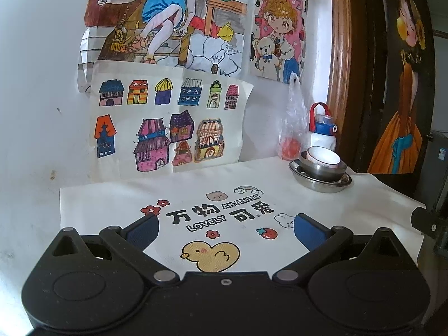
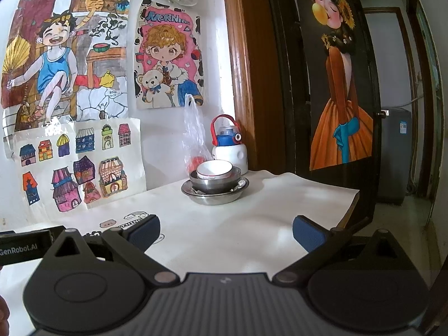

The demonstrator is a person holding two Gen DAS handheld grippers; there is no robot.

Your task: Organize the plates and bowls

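Note:
A stack stands at the table's far right corner: a white bowl with a red rim (image 1: 324, 156) (image 2: 215, 169) sits in a steel bowl (image 1: 322, 168) (image 2: 214, 184), which sits on a steel plate (image 1: 322, 183) (image 2: 215, 196). My left gripper (image 1: 226, 228) is open and empty above the printed cloth, well short and left of the stack. My right gripper (image 2: 226, 231) is open and empty, near the table's front, facing the stack from a distance. Part of the right gripper shows at the right edge of the left wrist view (image 1: 428, 224).
A white tablecloth (image 1: 112, 204) (image 2: 294, 196) with cartoon prints covers the table. A white and blue water bottle (image 1: 323, 128) (image 2: 229, 145) and a hanging plastic bag (image 1: 292, 123) (image 2: 194, 137) stand right behind the stack. Drawings cover the wall; a dark door (image 2: 336, 84) is at right.

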